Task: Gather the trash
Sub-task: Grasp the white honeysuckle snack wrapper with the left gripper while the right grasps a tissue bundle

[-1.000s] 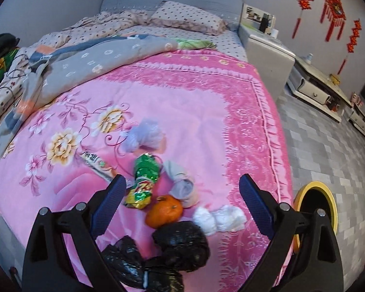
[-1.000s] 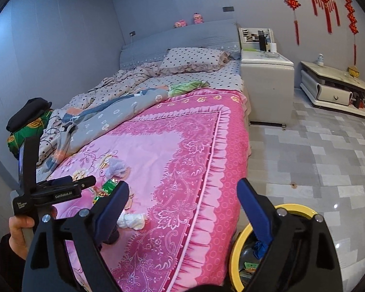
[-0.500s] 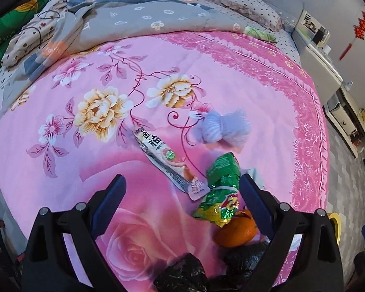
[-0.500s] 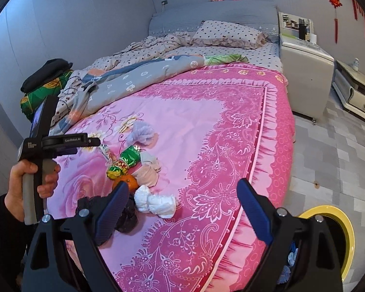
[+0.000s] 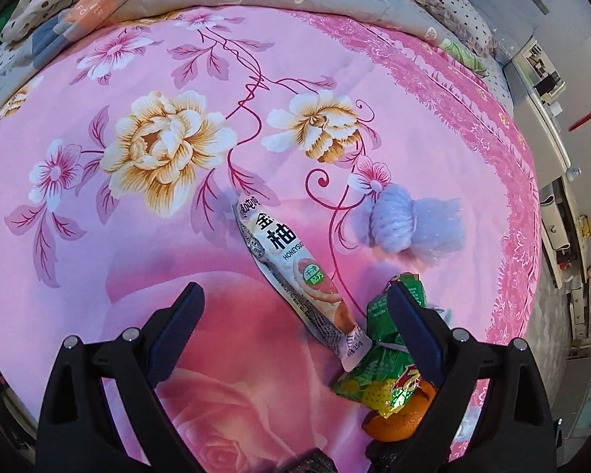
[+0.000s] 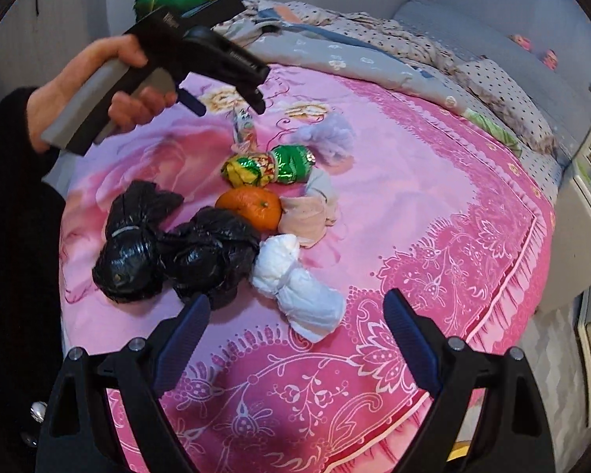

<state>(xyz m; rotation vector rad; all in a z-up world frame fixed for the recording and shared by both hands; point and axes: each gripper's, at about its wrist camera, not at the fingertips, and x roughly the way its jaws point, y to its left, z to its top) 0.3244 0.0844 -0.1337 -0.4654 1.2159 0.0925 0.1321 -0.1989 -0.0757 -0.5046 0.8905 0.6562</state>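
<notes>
trash lies clustered on the pink floral bedspread (image 5: 145, 244) near its foot edge. left gripper (image 5: 295, 315) hangs over it with fingers spread wide and nothing between them; the white honey-pomelo sachet (image 5: 291, 272) lies slantwise in the gap, its lower end beside the right finger, which overlaps the green snack wrapper (image 5: 378, 370) and the orange (image 5: 398, 418). a lilac foam wad (image 5: 413, 224) sits beyond, apart from the fingers. right gripper (image 6: 295, 319) is likewise wide apart and empty, above the bedspread's patterned border; the tied white tissue bundle (image 6: 295, 283) lies just ahead between its fingers, two knotted black bags (image 6: 169, 256) touch beside the left finger, and a beige cloth (image 6: 307, 213) rests against the orange.
</notes>
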